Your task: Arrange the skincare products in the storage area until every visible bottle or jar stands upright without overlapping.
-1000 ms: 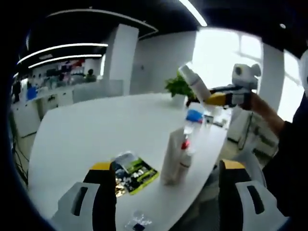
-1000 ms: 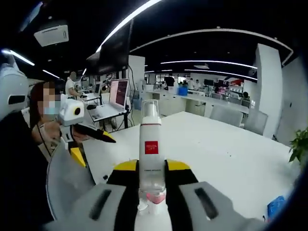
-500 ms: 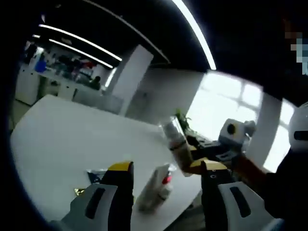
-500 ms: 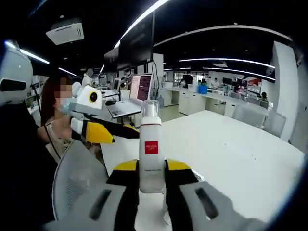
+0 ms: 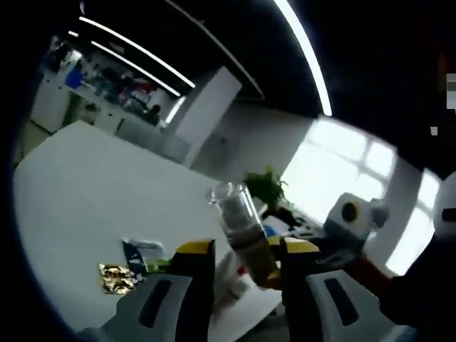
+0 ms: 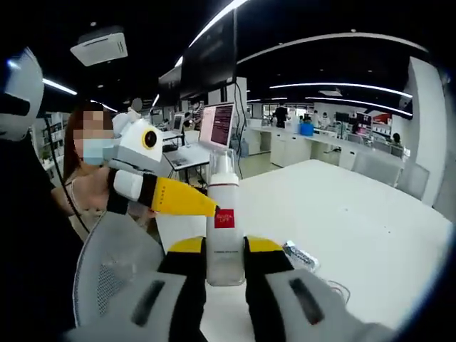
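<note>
1. Right gripper (image 6: 225, 249): seen in the right gripper view, its two yellow-tipped jaws clamped on the lower body of the white bottle (image 6: 224, 228). In the left gripper view it enters from the right as a yellow-tipped arm (image 5: 338, 253) with the same bottle in its jaws.
2. White bottle: held in the air, off the desk. In the right gripper view it stands upright between the jaws, with a red square label at mid-height and a clear cap on top. In the left gripper view (image 5: 242, 231) it leans up and to the left, its clear cap uppermost, passing between that view's own jaws.
3. Left gripper (image 5: 246, 267): jaws apart, one on each side of the white bottle; contact with the bottle cannot be told. In the right gripper view it comes in from the left as a white body with a long yellow jaw (image 6: 174, 196) whose tip reaches the bottle at its label.
4. Second bottle (image 5: 229, 278): pale, with a red detail, on the desk just beyond the left gripper's jaws and partly hidden by them.
5. Sachets (image 5: 132, 267): gold, dark and green packets lying flat on the desk, left of the left gripper's jaws.
6. Small clear tube (image 6: 299, 255): lying on the desk, right of the right gripper's jaws.
7. White desk (image 5: 78, 192): beneath both grippers.
8. Potted plant (image 5: 267, 189): beyond the bottle's cap, at the desk's far edge.
9. Person (image 6: 89, 178): seated left of the right gripper, beside a grey mesh chair (image 6: 114, 267).
</note>
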Available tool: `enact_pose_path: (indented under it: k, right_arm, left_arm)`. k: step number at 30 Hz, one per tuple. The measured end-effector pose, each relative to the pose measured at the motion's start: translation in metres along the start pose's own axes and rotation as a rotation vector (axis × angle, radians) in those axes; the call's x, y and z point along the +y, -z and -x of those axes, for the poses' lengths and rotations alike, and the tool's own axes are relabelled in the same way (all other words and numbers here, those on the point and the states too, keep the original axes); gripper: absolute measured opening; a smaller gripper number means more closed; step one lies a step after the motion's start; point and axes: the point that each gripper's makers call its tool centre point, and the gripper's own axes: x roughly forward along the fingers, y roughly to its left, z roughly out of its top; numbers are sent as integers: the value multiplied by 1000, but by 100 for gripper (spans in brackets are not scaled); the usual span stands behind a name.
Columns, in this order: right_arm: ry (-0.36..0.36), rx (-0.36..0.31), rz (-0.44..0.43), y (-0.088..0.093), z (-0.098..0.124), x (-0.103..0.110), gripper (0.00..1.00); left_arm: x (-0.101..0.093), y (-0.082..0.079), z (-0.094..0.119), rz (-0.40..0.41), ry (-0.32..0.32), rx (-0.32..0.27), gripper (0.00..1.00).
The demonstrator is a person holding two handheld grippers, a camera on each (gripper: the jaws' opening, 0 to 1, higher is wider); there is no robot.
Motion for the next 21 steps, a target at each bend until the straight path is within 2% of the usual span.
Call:
enact_pose_path:
  k: [4,8,12,15,21]
  right_arm:
    - [5,-15,-19,1,-2,3,19]
    - [22,-2,-16,5,-5,2,19]
    - [23,6,-21,9,-8,4,19]
    - [36,30,10,14,-11,4,19]
    - [39,48,0,22,-15,4,19]
  left_arm:
    - [3,2,-2,28,-10,-7,27]
    - [7,4,-2,64,-24,-10,22]
    - [11,8,-3,70,-39,4,23]
    - [14,12,-4,64,-51,19,23]
    - [19,18,-5,74,-67,43,23]
